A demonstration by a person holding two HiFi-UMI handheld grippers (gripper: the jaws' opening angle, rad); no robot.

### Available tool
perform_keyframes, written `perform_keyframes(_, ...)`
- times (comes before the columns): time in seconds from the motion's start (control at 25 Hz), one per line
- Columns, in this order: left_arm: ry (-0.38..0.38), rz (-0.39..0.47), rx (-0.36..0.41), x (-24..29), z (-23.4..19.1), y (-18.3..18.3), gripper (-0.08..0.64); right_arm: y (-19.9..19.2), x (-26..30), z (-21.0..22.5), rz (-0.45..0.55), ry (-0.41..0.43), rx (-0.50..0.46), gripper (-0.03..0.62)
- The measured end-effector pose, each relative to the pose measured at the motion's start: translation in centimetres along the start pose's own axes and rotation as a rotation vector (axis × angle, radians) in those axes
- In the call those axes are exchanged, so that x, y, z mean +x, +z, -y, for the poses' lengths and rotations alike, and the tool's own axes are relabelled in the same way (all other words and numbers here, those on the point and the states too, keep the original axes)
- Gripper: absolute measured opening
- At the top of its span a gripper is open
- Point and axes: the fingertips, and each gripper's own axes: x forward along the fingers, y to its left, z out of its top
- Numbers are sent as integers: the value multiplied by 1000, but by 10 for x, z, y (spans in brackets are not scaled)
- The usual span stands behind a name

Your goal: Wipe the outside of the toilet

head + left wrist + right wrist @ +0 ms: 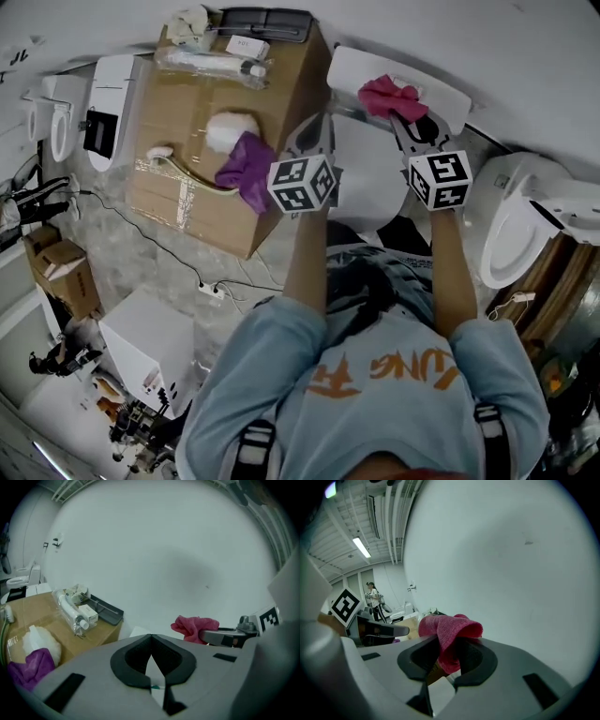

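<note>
White ceramic toilet (367,183), lid down, straight ahead beneath the two forearms, tank against the pale wall; crumpled pink woven cloth (389,97) at the tank's top edge, a fold of it clenched in the right tongs (409,120); left tongs (314,133) pressed tip to tip on nothing, over the lid's left side; brown cardboard box (225,112) just beside the toilet at left. Judged an early stage: cloth at the tank, no wet streak or other trace of wiping visible anywhere; lid, bowl sides and base presumably left to do. Impossible to tell whether cloth and tank touch; bowl and base hidden under the forearms and the person's shoulders; little beyond bare wall in either gripper view.
</note>
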Motion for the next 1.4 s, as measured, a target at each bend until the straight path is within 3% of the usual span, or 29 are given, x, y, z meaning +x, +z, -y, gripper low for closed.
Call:
perform_keyframes(0.24,-10,1,-60,25,-25,5,25,-5,56,-23,-78,62,-42,121)
perform_keyframes(0.64,1,-23,-80,45,-66,13,25,-4,135,2,-151,-63,18,120)
perform_keyframes(0.84,-27,-46,-38,68,-70,25,25,-12,182,14,-231,-58,-53,120)
perform_keyframes(1.08,-89,-65,61,89,-64,50,25,-15,214,17,-263,-107,-51,121)
perform_keyframes(1.24,-73,-87,25,106,-72,42,25,-23,228,23,-299,-156,-207,120)
perform_keyframes(1.4,-71,-121,40,111,-74,31,25,-29,232,26,-340,-146,-365,117)
